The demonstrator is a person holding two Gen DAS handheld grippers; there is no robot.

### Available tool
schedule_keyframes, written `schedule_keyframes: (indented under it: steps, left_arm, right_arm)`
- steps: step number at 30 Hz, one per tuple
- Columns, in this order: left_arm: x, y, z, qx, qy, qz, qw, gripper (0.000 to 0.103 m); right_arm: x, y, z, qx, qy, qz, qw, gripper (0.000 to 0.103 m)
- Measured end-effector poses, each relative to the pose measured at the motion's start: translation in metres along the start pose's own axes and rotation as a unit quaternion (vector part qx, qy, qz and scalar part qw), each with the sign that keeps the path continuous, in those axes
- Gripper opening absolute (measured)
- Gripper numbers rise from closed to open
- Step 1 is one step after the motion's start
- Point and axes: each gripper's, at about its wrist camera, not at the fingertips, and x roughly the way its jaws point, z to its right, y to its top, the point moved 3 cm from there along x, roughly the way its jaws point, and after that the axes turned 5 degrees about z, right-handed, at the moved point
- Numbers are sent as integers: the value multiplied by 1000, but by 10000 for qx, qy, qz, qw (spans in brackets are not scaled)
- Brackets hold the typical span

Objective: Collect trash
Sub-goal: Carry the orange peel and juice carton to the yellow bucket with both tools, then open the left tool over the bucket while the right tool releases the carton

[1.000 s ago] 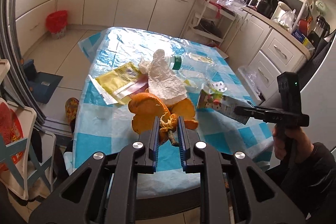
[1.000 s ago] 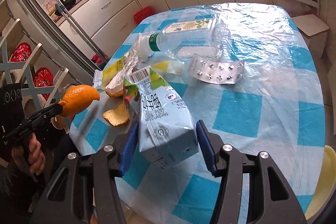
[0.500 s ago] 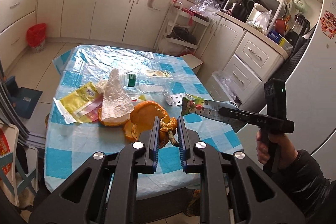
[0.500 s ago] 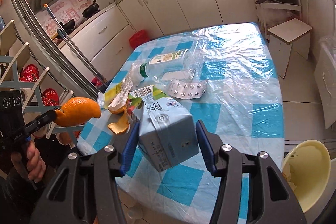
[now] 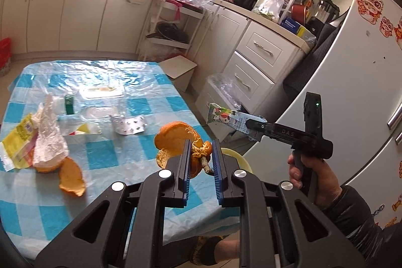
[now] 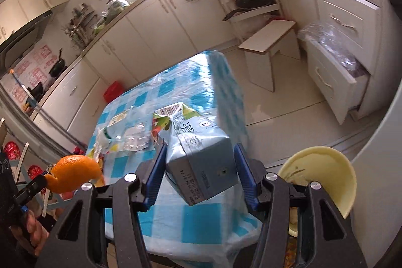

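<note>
Your left gripper (image 5: 200,155) is pinching the orange peel (image 5: 176,140) clear of the table; your right gripper (image 6: 199,167) is clamped on the milk carton (image 6: 193,150), its long axis running away from you; the yellow bin (image 6: 324,167) sits low at the table's near right corner, just right of the carton, so your right hand is nearer; more peel (image 5: 71,176), a blister pack (image 5: 129,124) and wrappers lie on the table (image 5: 140,157).

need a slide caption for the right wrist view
Right gripper holds a milk carton above the table edge, beside a yellow bin.
</note>
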Motion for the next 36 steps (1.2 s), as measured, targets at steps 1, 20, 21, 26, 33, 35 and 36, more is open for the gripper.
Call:
schedule_keyframes:
  steps: [1,20,21,26,33,35,36]
  left_arm:
    - [8,0,5,12,-89,-40,10000,15]
    - [182,-47,125,145,-1056,-1055,9887,15]
    - [190,-50,128,157,-1059,-1102,9881,15]
    - [231,-64,148,221,-1010,-1328,9857,15]
    - [281,-80,171,521,-348,-1555,9858,56]
    - [274,-78,172,601,-312,-1461,9870,60]
    - [270,-77,169,616,-271,-1424,9875,61]
  right_arm:
    - [-3,1,14,98,-202,22,9997,54]
    - [-26,-24,158,2315,-1657,149,9585,59]
    - [-36,-18,155,2346,-1570,394,9585,63]
    - [-81,5,136,2154,-1335,1448,9565,71]
    - [-100,27,115,2022,-969,2029,9532,72]
    - [-94,33,109,1989,-873,2028,9548,72]
    - [-92,34,106,1940,-853,1972,9572,72]
